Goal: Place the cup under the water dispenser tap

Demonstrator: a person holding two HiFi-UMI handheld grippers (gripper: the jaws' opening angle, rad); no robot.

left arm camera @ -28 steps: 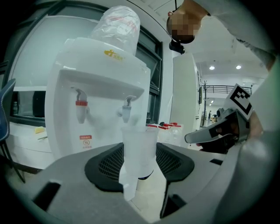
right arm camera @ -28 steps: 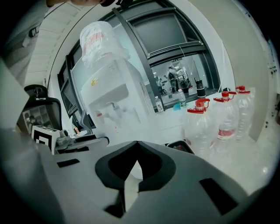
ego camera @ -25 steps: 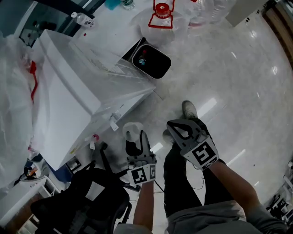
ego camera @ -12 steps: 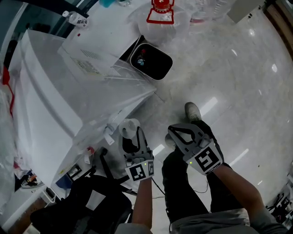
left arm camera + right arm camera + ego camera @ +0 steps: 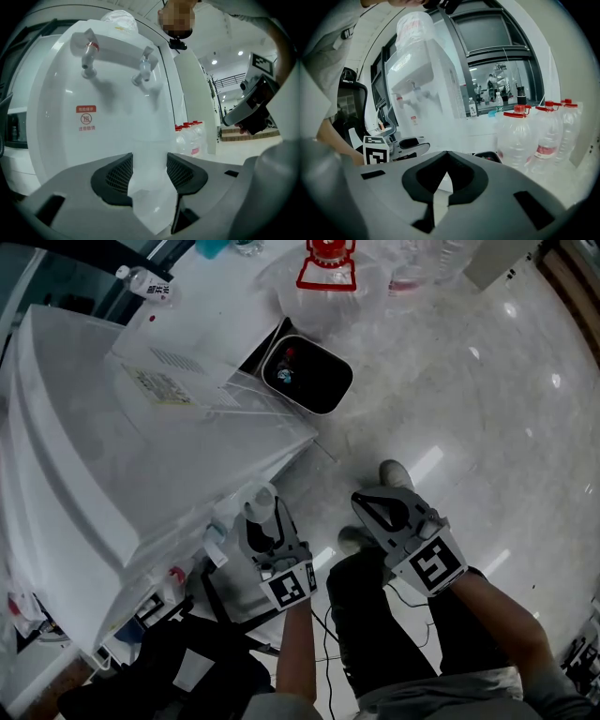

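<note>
**Cup in my left jaws, facing the dispenser**

My left gripper (image 5: pixel 149 161) is clamped on the pale, translucent cup (image 5: pixel 151 192), with one dark ribbed pad pressing each side. My right gripper (image 5: pixel 446 157) is off to the side over the floor, its jaws closed together on nothing. Just past the cup is the white front of the water dispenser (image 5: pixel 117 140). The cup sits lower than the dispenser's two taps, the red-marked tap (image 5: pixel 88 56) and the second tap (image 5: pixel 144 71), and a red warning label (image 5: pixel 86 118) is below them. Farther off, a dark bin (image 5: pixel 307 374) stands on the shiny floor, with red-capped water bottles (image 5: pixel 518 136) beyond.
</note>
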